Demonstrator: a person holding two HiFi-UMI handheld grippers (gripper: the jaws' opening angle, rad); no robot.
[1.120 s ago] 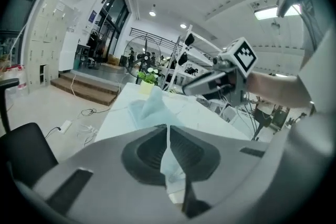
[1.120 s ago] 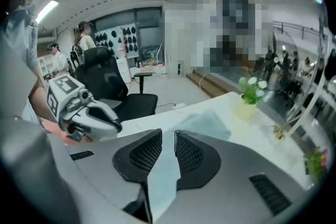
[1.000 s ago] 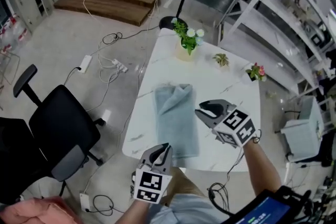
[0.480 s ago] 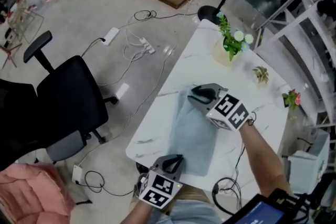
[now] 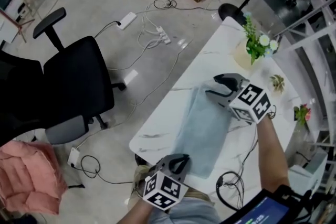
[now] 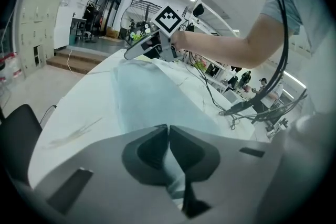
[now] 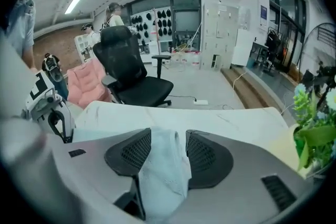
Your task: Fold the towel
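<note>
A light blue-grey towel [image 5: 205, 128] lies stretched lengthwise on the white table [image 5: 157, 136]. My left gripper [image 5: 181, 159] sits at the towel's near end by the table's front edge, shut on the thin towel edge [image 6: 152, 92]. In its own view the left gripper [image 6: 168, 128] shows almost no gap between the jaws. My right gripper [image 5: 214, 86] is at the towel's far end. Its jaws have just been opening. In the right gripper view a bunched fold of the towel [image 7: 165, 165] lies loose between the parted jaws of the right gripper [image 7: 168, 136].
A potted green plant [image 5: 257, 44] and two small pots [image 5: 276, 82] stand on the table's far part. A black office chair [image 5: 79, 86] is to the left on the floor, with cables [image 5: 157, 34] and a pink cushion [image 5: 26, 170] nearby. A fan base [image 5: 231, 10] stands beyond the table.
The right gripper has moved to the towel's far end and its jaws now stand wider apart. The towel lies longer and flatter. The left gripper has sunk to the table's near edge.
</note>
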